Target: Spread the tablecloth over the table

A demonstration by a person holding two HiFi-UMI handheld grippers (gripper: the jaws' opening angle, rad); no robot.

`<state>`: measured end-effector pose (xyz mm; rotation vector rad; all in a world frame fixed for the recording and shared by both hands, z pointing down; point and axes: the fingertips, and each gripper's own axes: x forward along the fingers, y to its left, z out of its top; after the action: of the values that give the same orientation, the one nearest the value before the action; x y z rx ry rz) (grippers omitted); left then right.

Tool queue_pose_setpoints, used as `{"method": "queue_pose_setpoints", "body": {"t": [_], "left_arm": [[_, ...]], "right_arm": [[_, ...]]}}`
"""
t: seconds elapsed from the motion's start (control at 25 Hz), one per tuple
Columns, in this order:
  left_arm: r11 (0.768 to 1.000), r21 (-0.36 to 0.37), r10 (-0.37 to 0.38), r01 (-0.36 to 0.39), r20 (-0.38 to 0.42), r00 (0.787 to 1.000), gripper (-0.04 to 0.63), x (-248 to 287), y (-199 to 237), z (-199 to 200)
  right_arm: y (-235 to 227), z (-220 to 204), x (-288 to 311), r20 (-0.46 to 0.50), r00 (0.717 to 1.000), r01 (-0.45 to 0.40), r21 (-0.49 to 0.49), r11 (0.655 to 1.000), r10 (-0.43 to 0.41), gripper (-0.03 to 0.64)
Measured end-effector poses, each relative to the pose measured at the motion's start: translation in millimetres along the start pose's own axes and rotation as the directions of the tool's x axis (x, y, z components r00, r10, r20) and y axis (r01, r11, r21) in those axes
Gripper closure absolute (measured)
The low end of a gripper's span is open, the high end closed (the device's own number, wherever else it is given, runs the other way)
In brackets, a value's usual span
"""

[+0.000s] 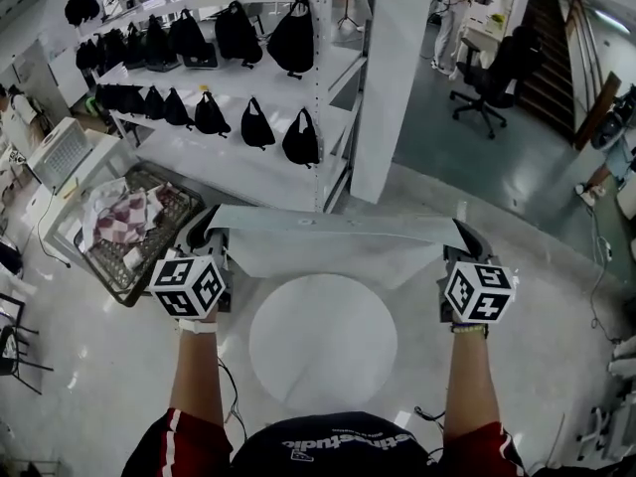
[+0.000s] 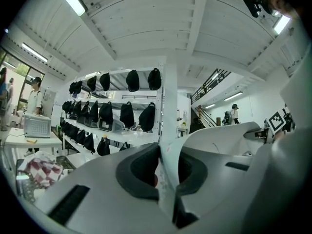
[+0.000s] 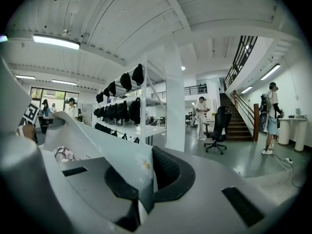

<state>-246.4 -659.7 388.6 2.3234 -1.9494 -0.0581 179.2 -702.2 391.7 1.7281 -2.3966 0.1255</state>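
Observation:
A pale grey tablecloth (image 1: 333,241) hangs stretched between my two grippers, above a small round white table (image 1: 323,339). My left gripper (image 1: 221,235) is shut on the cloth's left corner; in the left gripper view the cloth's edge (image 2: 168,167) is pinched between the dark pads. My right gripper (image 1: 462,238) is shut on the right corner; in the right gripper view the cloth (image 3: 122,157) with a small flower print runs off to the left from the shut jaws. The cloth sags in a fold over the table's far side.
A white shelf rack (image 1: 238,87) with black bags stands beyond the table. A wire basket (image 1: 134,237) with checked cloth sits at left. A white pillar (image 1: 393,78) rises ahead. An office chair (image 1: 492,78) and a person (image 1: 457,8) are at the far right.

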Motion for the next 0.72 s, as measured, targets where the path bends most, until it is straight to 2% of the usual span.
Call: {"method": "queue_pose_setpoints", "body": {"t": [0.2,0.56,0.72], "left_arm": [[1.000,-0.027,-0.005,0.004,-0.039,0.999,0.565,-17,-6,-27],[1.000,-0.031,-0.002,0.000,-0.070,0.998,0.563,-53,-9,-44],[0.998,-0.064,-0.018,0.012,-0.093,0.995,0.563,-72,-11,-58]], "right_arm": [[0,-28,-6,-0.032,0.999,-0.005,0.031,1.000,0.006,0.588],[13,-58,-32,-0.064,0.998,-0.011,0.084,0.996,0.017,0.588],[19,-72,-49,-0.063,0.998,0.006,0.127,0.992,0.002,0.588]]}}
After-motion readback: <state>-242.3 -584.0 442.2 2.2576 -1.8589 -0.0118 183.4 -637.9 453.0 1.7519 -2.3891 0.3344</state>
